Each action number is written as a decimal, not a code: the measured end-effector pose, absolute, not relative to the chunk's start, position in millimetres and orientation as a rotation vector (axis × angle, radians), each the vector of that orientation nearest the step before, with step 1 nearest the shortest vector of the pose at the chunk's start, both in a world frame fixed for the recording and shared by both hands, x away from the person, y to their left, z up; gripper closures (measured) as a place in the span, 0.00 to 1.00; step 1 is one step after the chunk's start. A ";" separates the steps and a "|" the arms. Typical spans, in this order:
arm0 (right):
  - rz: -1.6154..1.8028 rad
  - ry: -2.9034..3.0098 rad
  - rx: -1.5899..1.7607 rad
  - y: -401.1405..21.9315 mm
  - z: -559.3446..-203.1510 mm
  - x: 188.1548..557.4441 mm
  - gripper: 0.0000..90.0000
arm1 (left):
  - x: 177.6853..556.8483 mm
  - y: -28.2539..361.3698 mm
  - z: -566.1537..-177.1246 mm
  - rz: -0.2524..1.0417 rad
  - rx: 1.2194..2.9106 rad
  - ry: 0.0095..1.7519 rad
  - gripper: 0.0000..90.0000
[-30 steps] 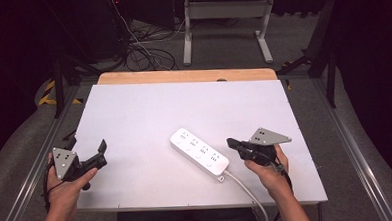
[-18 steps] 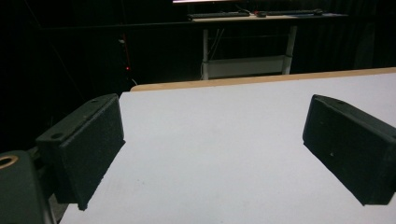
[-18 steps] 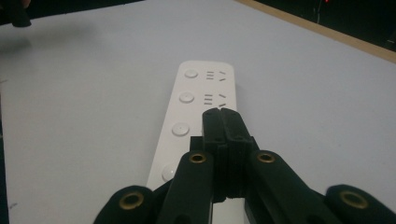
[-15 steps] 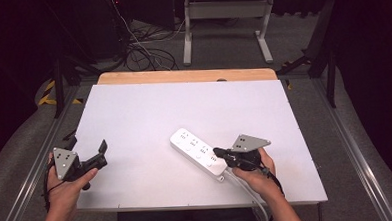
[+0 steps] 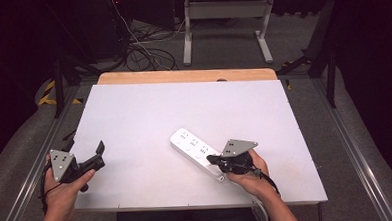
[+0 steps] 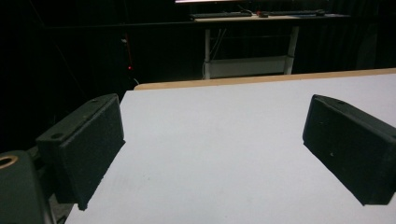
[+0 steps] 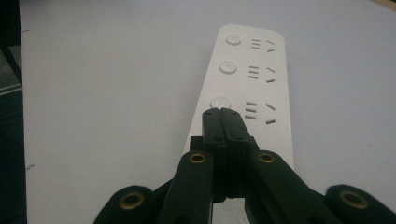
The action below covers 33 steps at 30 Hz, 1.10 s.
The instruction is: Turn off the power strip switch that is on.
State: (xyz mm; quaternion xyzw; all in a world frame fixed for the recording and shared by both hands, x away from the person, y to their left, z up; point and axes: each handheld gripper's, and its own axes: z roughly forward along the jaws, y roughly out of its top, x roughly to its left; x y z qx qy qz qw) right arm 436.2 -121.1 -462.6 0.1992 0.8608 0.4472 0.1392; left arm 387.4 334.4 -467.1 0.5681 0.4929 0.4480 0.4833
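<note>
The right gripper (image 7: 220, 111) has its jaws pressed flat together with nothing between them, the tips over the power strip (image 7: 252, 79) at its nearest round button (image 7: 219, 101); whether they touch it cannot be made out. The gripper's body hides the strip's near end. The strip lies on the white table (image 5: 149, 122). Well to its left, the left gripper (image 5: 88, 156) stands wide open over bare table.
</note>
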 end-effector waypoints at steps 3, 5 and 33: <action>1.280 2.496 0.580 -121.1 -464.2 436.9 1.00 | 387.4 333.8 -466.8 1.089 1.382 1.201 0.07; 1.273 2.497 0.585 -121.2 -465.0 437.0 1.00 | 387.7 333.9 -466.7 1.090 1.379 1.199 0.07; 1.289 2.507 0.631 -119.8 -475.2 438.9 1.00 | 387.2 332.2 -466.2 1.086 1.394 1.185 0.07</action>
